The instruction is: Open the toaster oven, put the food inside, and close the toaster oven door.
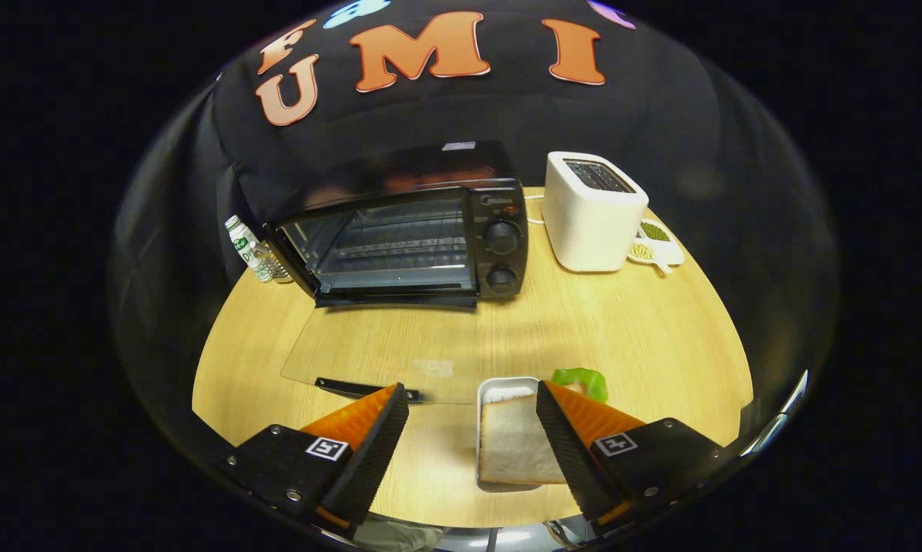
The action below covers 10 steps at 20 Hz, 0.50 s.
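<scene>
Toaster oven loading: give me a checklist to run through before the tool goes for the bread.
1. Toaster oven door fully down on the table: ok.
2. Rack inside bare: ok.
3. Tool open, fingers apart: ok.
4. Bread slice between the fingers: not ok, it sits in its white tray against the right finger, off centre.
5. Green pepper beyond the right finger, out of the grasp: ok.
6. Bread firm enough to lift: cannot tell.

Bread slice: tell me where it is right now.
In the gripper view the bread slice lies in a white tray on the table, between the open fingers and against the right one, with a green pepper just beyond.
</scene>
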Each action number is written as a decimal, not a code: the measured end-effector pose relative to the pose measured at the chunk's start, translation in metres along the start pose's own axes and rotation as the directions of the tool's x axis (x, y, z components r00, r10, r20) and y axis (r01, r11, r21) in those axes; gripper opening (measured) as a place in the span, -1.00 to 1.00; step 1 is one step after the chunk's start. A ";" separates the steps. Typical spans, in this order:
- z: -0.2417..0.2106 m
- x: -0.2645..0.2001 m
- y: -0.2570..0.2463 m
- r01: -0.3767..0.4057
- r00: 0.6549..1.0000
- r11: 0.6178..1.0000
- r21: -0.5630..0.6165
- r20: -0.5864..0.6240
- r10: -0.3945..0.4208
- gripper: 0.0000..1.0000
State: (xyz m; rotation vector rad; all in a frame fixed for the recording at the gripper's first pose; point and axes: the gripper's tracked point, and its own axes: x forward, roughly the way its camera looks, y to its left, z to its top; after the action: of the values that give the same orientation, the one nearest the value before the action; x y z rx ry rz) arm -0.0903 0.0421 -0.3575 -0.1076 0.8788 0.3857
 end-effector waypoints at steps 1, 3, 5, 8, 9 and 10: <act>-0.004 -0.002 -0.011 -0.006 1.000 1.000 0.003 -0.021 0.006 1.00; -0.006 -0.006 -0.032 -0.016 0.998 1.000 0.021 -0.059 0.017 1.00; -0.010 -0.005 -0.053 -0.024 0.994 0.999 0.035 -0.102 0.027 0.99; -0.022 0.002 -0.074 -0.055 0.980 0.997 0.050 -0.189 0.064 0.99; -0.029 0.004 -0.080 -0.064 0.972 0.996 0.060 -0.221 0.076 0.99; -0.033 0.008 -0.085 -0.071 0.965 0.995 0.071 -0.246 0.087 0.99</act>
State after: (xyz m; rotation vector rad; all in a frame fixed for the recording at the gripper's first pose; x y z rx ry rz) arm -0.0779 -0.0423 -0.3904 -0.0648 1.1452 0.4250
